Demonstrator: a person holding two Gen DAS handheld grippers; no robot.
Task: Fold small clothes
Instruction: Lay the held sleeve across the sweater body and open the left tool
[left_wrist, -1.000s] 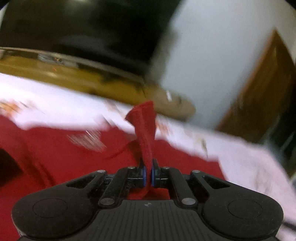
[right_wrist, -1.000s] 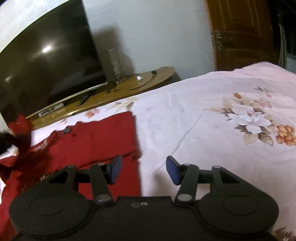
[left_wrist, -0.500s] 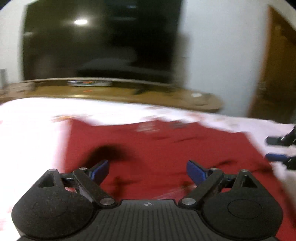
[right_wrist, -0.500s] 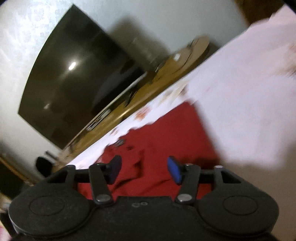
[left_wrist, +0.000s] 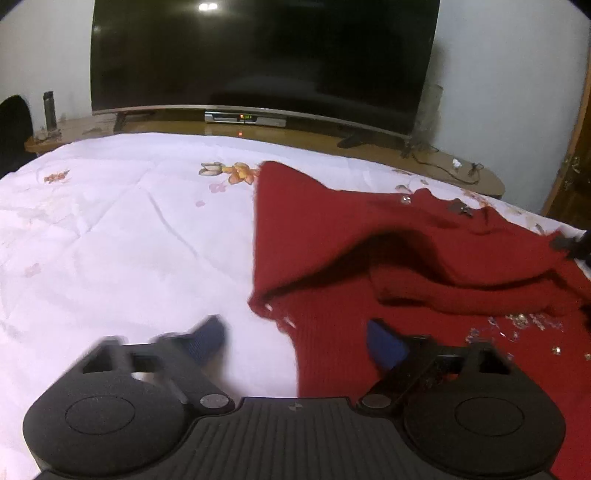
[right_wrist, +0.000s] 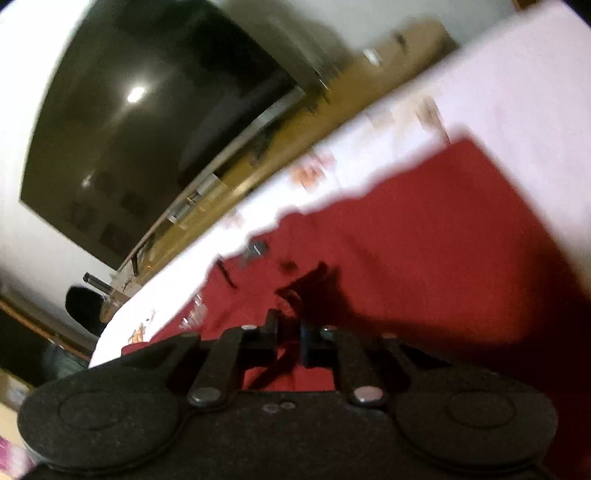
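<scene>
Across most of the left wrist frame, a white floral bedsheet (left_wrist: 110, 236), wrinkled, filling the left and centre. Behind it along the top, a large dark television (left_wrist: 258, 55) on a long wooden TV stand (left_wrist: 424, 158), a set-top box (left_wrist: 245, 118) under the screen. On the right half of the sheet, a red knit garment (left_wrist: 332, 229), partly folded over itself, one layer lifted into a ridge at centre right, sequins scattered at lower right. At the bottom, left gripper (left_wrist: 295, 341) with jaws spread wide and just narrowing, blue pads (left_wrist: 384, 343) clear of cloth, the garment's lower left edge lying between them untouched. In the tilted, blurred right wrist frame, right gripper (right_wrist: 290, 338) just pressed together, pinching a fold of the red garment (right_wrist: 424, 240) at bottom centre.
</scene>
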